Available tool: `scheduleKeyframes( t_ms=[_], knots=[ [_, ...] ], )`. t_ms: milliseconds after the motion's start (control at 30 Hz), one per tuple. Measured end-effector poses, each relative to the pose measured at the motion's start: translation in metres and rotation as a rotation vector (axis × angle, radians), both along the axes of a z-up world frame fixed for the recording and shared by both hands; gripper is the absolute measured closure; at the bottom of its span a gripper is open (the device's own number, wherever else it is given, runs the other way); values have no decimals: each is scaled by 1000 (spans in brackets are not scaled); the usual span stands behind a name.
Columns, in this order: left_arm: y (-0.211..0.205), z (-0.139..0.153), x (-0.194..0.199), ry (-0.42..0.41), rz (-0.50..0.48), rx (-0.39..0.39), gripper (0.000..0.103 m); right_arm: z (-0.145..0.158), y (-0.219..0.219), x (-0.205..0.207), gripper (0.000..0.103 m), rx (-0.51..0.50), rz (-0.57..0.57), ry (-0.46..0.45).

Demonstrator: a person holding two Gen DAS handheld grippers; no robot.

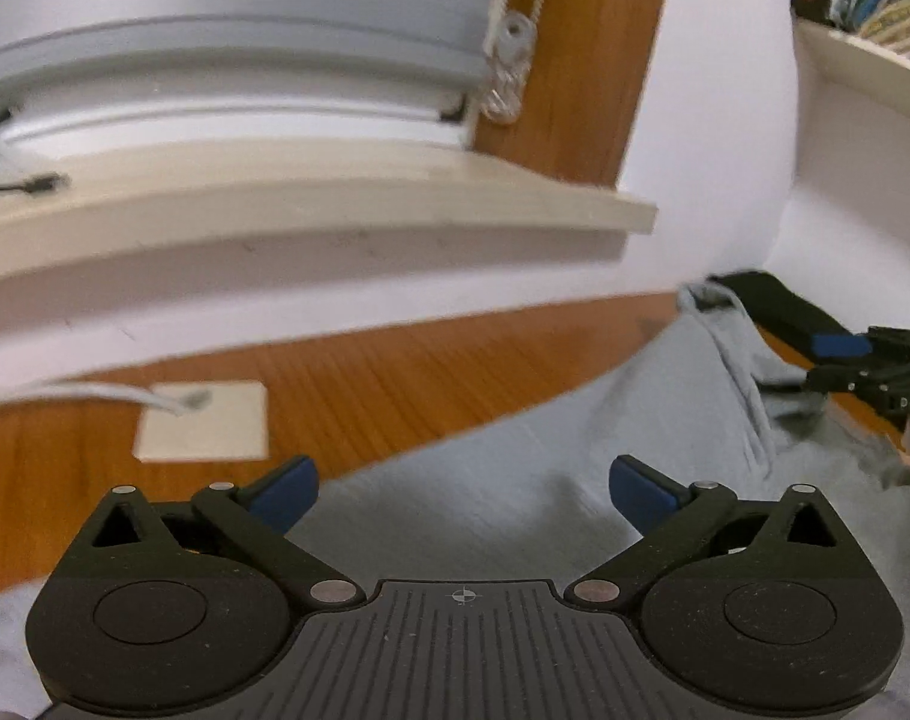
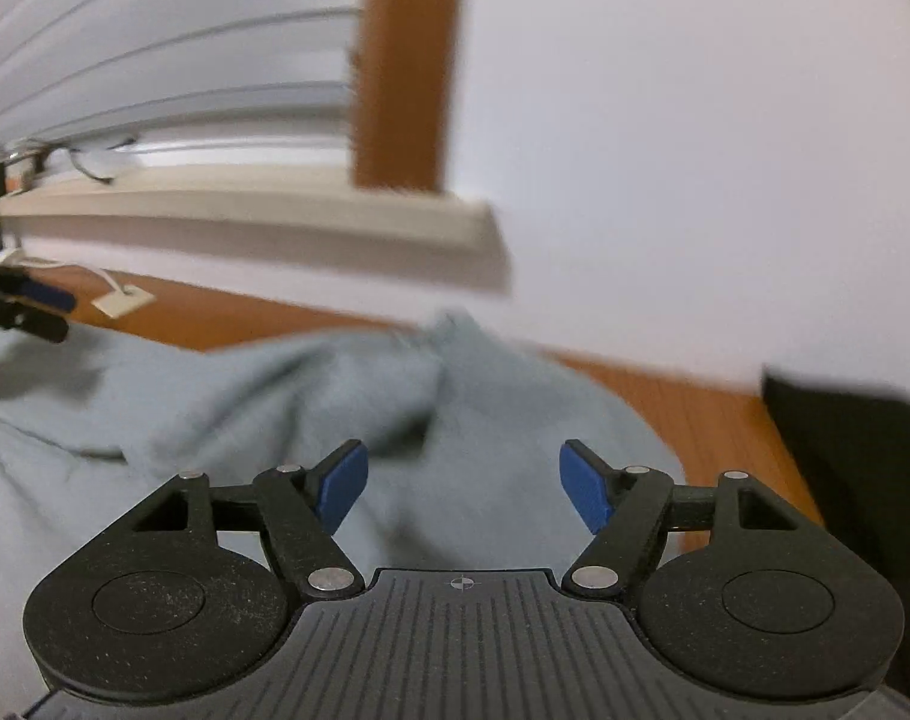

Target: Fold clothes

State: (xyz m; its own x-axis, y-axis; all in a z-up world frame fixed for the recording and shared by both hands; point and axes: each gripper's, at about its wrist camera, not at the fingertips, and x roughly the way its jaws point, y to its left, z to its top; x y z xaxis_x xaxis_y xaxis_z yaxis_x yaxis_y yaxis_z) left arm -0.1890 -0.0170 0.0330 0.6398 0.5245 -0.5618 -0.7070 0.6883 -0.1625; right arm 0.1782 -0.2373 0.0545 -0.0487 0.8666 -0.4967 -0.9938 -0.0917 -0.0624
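Note:
A pale grey-blue garment (image 1: pixel 514 480) lies rumpled on the wooden table (image 1: pixel 347 384). My left gripper (image 1: pixel 463 489) hovers over its near edge, jaws wide open and nothing between the blue pads. The right wrist view shows the same garment (image 2: pixel 275 402) bunched into a ridge ahead. My right gripper (image 2: pixel 463 483) stands open above it, its pads apart and clear of the cloth. The right gripper (image 1: pixel 838 360) shows at the right edge of the left wrist view, and the left gripper (image 2: pixel 38 306) shows at the left edge of the right wrist view.
A white pad (image 1: pixel 203 420) with a white cable lies on the table at the left. A cream window sill (image 1: pixel 311 198) with blinds above runs along the white wall. A dark object (image 2: pixel 844 468) sits at the right. A shelf (image 1: pixel 868 54) with books hangs at the upper right.

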Motion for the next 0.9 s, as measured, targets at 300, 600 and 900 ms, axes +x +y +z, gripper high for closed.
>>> scheduleKeyframes(
  t_ms=[300, 600, 900],
  knots=[
    [11, -17, -7, 62, 2, 13, 8, -23, 7, -38, 30, 9, 69, -21],
    [31, -16, -35, 0, -5, -39, 10, -29, 21, -58, 30, -7, 88, -50],
    [30, -12, -45, -28, -19, -21, 2, -1, 21, -48, 30, 54, 44, -18]
  ],
)
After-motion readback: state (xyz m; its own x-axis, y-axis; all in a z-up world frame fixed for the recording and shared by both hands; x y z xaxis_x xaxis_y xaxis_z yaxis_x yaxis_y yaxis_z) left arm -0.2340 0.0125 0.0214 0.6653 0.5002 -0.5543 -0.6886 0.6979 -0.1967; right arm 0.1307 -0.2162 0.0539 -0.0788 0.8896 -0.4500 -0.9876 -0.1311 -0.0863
